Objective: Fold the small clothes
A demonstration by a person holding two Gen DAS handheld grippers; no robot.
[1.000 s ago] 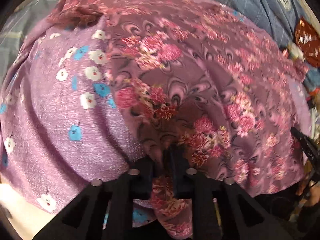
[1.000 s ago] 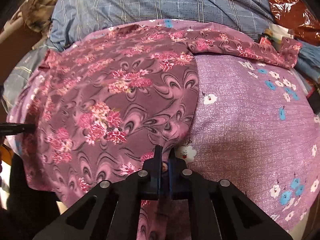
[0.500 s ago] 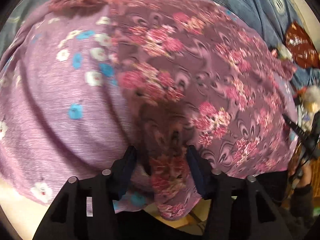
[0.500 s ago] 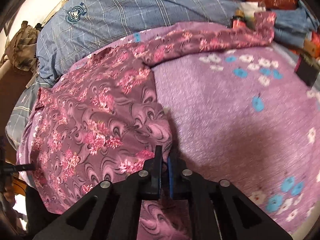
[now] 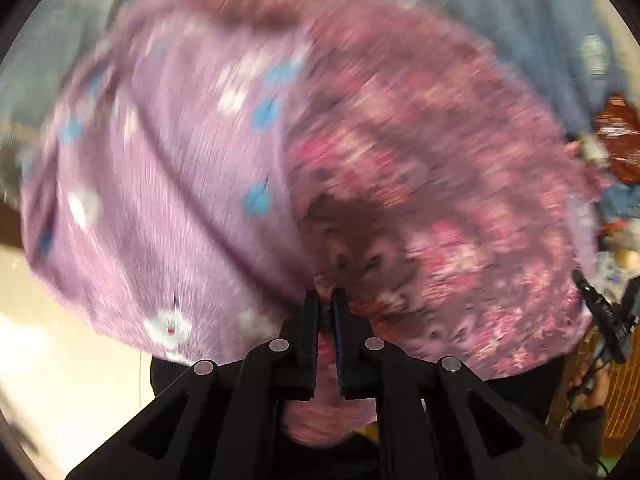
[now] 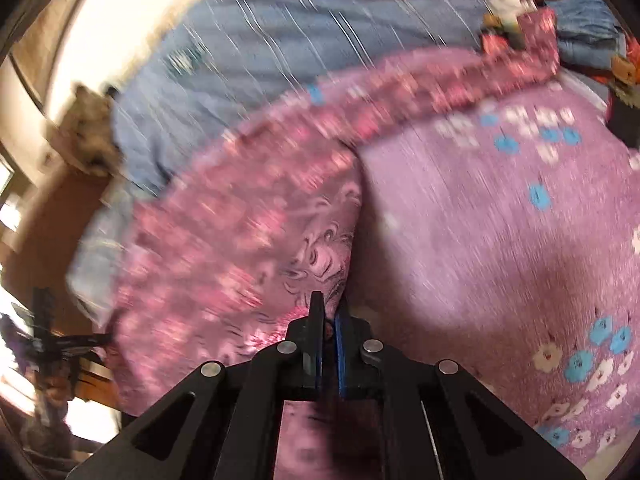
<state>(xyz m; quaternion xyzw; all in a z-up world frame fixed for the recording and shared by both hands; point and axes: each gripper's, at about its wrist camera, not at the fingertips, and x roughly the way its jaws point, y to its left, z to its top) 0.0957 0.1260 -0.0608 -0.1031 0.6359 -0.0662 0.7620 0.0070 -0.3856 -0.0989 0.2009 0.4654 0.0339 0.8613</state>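
2 grippers, my left gripper (image 5: 326, 298) and right gripper (image 6: 329, 304), pinch the near hem of the floral garment (image 5: 420, 184) spread over the lilac cloth (image 5: 160, 200). Fast motion risks fabric slipping, skewing my fold.

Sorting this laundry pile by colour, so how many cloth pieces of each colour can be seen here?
Pink rose-print cloth: 1
Lilac cloth with blue and white flowers: 1
Blue checked cloth: 1
Total: 3

Blue plaid fabric (image 6: 248, 64) behind, shiny red-brown wrapper (image 5: 618, 136) at right, brown wood (image 6: 48, 216) at left
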